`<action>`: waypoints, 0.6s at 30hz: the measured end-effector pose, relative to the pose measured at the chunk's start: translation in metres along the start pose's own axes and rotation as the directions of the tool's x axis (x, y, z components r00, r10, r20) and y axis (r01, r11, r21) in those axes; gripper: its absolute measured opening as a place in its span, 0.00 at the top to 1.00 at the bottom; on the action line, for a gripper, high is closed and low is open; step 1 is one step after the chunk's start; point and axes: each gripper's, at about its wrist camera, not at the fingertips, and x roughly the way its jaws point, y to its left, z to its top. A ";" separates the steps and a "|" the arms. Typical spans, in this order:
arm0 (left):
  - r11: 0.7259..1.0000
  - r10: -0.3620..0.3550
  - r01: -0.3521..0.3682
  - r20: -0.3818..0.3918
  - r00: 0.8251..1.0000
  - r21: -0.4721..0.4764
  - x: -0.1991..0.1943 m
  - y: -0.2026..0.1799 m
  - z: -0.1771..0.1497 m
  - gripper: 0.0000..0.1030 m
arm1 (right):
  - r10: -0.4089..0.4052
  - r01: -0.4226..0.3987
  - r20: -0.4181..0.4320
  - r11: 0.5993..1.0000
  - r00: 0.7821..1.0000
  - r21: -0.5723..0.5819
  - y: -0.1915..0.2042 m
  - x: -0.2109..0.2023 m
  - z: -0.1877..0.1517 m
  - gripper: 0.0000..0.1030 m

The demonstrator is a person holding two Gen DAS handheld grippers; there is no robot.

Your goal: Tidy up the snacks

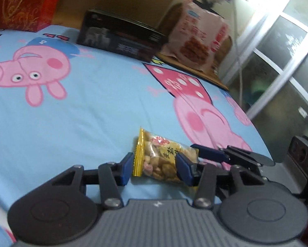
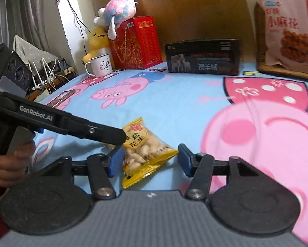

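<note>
Black handheld left gripper (image 2: 119, 136) arm: "GenRobot.AI"
Small yellow-edged clear peanut packet (image 2: 142, 151): "盐花生"
Large pink snack bag (image 2: 287, 26), far right corner of the bed: "红糖 小麻花"
Black rectangular box (image 2: 202, 57), far edge: "澳羊绒"

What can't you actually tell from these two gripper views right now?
- Peanut packet: in the right wrist view the left gripper covers its left edge, so the grip there is hidden.
- Pink snack bag: motion blur in the left wrist view makes its text unreadable.
- Brown item at the sheet's left edge in the right wrist view: too small to identify.
- Red box: cropped by the left wrist frame.
</note>
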 end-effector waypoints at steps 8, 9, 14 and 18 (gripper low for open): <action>0.982 0.155 -0.157 0.028 0.988 0.101 -0.011 -0.034 -0.012 0.53 | -0.069 0.063 0.081 0.995 0.994 0.076 -0.001 -0.024 -0.017 0.40; 0.975 0.193 -0.197 0.049 0.980 0.104 -0.014 -0.035 -0.011 0.53 | -0.084 0.074 0.100 0.992 0.991 0.098 -0.004 -0.027 -0.017 0.40; 0.927 0.358 -0.367 0.107 0.928 0.076 -0.025 -0.028 -0.008 0.48 | -0.151 0.121 0.141 0.973 0.978 0.197 -0.011 -0.039 -0.025 0.38; 0.905 0.416 -0.422 0.107 0.903 0.042 -0.026 -0.019 -0.009 0.46 | -0.186 0.144 0.136 0.952 0.973 0.268 -0.014 -0.041 -0.034 0.34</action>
